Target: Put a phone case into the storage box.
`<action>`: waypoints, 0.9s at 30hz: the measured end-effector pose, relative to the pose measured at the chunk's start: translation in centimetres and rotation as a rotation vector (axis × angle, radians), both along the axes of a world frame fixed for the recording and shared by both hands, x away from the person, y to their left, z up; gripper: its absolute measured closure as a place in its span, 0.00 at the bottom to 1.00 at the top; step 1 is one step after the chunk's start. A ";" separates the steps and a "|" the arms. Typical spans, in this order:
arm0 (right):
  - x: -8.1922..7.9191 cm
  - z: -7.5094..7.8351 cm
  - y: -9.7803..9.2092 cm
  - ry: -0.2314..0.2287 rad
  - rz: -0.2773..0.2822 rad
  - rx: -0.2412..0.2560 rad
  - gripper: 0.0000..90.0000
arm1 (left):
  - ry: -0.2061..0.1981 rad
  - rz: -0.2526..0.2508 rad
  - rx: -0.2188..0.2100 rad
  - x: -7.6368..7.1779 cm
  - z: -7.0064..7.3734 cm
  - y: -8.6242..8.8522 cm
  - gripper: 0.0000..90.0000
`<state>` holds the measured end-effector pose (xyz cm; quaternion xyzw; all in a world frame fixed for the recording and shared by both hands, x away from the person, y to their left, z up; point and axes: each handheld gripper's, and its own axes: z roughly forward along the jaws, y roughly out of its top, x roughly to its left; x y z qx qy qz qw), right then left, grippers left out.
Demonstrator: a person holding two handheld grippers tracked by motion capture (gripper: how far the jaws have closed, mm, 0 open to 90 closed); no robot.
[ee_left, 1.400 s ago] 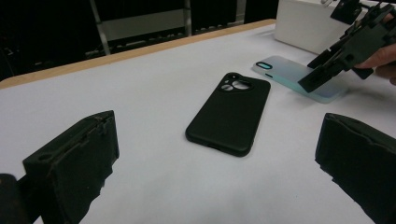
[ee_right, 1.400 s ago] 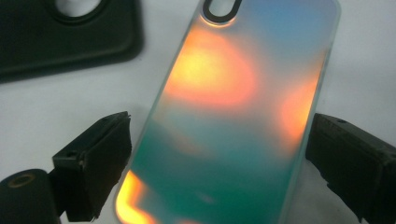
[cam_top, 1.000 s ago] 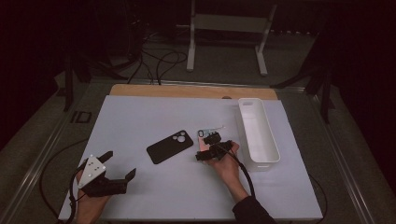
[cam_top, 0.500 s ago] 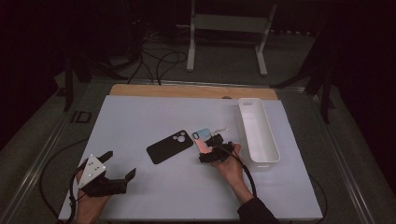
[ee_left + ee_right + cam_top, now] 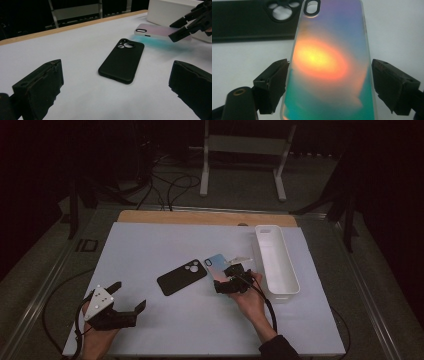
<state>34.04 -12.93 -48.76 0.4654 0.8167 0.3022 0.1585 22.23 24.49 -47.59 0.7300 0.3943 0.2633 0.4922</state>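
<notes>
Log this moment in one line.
right gripper: open, straddling iridescent phone case | left gripper: open, idle | black phone case: on table

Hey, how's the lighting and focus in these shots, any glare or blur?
High view: dim, dark surroundings, lit white table top. Left gripper view: matte black phone case sharp, near jaws soft. Right gripper view: iridescent translucent phone case blurred, with an orange-yellow glare patch.

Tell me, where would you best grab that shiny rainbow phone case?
Probably across its two long edges, near the plain end away from the camera hole. The iridescent case lies flat and thin, so its narrow width fits between the jaws. The right hand-held gripper already straddles it that way, jaws open, coming from that end.
</notes>
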 end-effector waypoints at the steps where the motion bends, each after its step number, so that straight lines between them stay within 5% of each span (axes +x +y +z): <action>1: 0.0 0.0 0.0 0.000 0.000 0.000 0.18 | 0.002 -0.001 -0.004 0.0 0.0 0.0 0.00; 15: -1.3 1.6 -0.3 -0.060 0.029 0.077 0.18 | 0.070 -0.044 -0.101 1.0 0.5 -2.0 0.00; 20: -1.7 2.0 -0.3 -0.073 0.038 0.101 0.18 | 0.154 -0.129 -0.118 2.8 0.1 -5.6 0.01; 27: -2.0 2.2 -0.3 -0.076 0.050 0.124 0.18 | 0.223 -0.166 -0.182 4.8 -0.2 -8.6 0.11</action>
